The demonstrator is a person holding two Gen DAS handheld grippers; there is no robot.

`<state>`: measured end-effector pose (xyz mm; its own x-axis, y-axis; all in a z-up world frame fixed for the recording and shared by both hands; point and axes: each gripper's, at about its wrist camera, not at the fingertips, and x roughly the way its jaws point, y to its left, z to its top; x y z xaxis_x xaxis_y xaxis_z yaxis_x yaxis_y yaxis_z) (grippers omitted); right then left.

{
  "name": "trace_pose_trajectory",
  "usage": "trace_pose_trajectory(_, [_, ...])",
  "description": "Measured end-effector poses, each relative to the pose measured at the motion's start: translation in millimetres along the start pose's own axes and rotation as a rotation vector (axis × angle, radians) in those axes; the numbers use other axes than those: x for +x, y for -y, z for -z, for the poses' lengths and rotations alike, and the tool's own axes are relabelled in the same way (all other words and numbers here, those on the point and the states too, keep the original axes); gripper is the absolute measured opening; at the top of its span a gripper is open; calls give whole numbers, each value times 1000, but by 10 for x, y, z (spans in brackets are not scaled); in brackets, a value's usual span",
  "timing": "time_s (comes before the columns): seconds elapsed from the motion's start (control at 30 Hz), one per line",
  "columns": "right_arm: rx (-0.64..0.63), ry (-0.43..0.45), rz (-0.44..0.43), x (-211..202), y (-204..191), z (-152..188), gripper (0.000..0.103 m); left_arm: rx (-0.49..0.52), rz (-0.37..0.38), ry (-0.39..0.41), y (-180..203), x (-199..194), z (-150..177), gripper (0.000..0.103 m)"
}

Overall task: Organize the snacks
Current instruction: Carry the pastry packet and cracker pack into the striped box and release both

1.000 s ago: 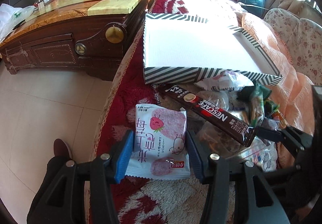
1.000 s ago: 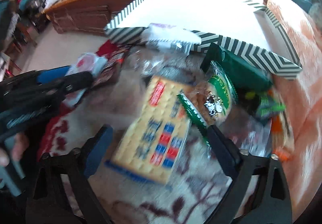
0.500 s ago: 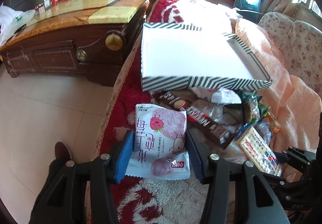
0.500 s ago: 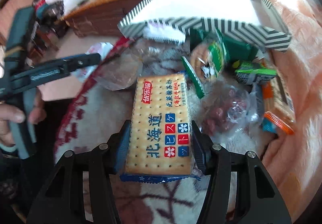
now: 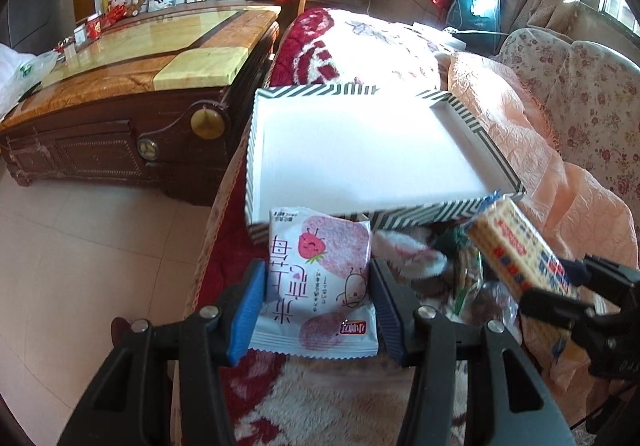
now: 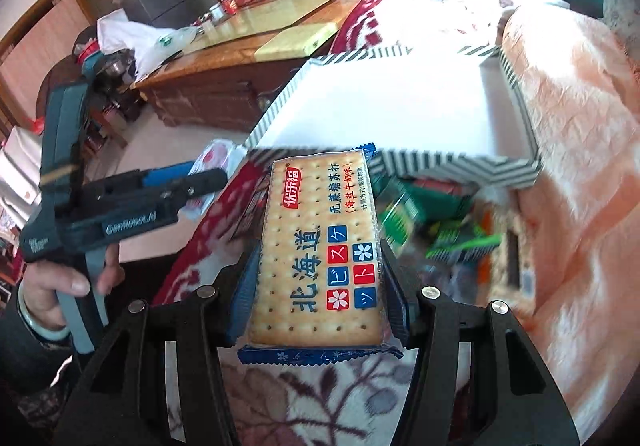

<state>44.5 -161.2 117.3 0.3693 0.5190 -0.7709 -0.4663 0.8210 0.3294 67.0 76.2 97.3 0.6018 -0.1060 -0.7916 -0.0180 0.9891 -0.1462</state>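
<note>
My left gripper (image 5: pixel 316 302) is shut on a white and pink strawberry snack packet (image 5: pixel 318 282), held above the blanket in front of the striped white box (image 5: pixel 360 149). My right gripper (image 6: pixel 320 286) is shut on a yellow cracker pack (image 6: pixel 320 246) with blue ends, lifted near the box's front wall (image 6: pixel 452 161). The cracker pack also shows in the left wrist view (image 5: pixel 520 250), to the right. The left gripper shows in the right wrist view (image 6: pixel 192 181), at the left. The box is empty inside.
Loose snack packets (image 6: pixel 448 230) lie on the red and white blanket (image 5: pixel 320 406) in front of the box. A dark wooden cabinet (image 5: pixel 120 125) stands to the left across tiled floor. A peach cloth (image 6: pixel 580 165) lies to the right.
Both grippers have risen and moved toward the box with their packets. The right gripper closed on the cracker pack and lifted it off the pile.
</note>
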Motion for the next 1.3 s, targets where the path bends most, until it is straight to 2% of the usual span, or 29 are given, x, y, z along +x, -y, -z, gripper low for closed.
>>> trace_pose_trajectory(0.23, [8, 32, 42, 136, 151, -358, 55, 23, -24, 18, 51, 140, -306, 55])
trace_pose_trajectory(0.47, [-8, 27, 78, 506, 288, -690, 55, 32, -52, 7, 49, 443, -621, 55])
trace_pose_trajectory(0.77, [18, 17, 107, 1034, 585, -1115, 55, -4, -65, -35, 36, 949, -968, 55])
trace_pose_trajectory(0.93, [35, 5, 167, 1306, 736, -1230, 55, -7, -62, -79, 119, 1239, -995, 55])
trace_pose_trajectory(1.13, [46, -34, 217, 1530, 856, -1193, 55, -1, -70, -137, 131, 1466, -890, 56])
trace_pose_trajectory(1.2, [59, -49, 220, 1565, 888, -1153, 56, 3, -80, -151, 123, 1482, -861, 64])
trace_pose_trajectory(1.27, [62, -54, 230, 1547, 895, -1137, 58, 5, -76, -150, 113, 1444, -838, 76])
trace_pose_trajectory(1.3, [64, -54, 226, 1516, 887, -1134, 58, 1, -69, -142, 98, 1394, -828, 77])
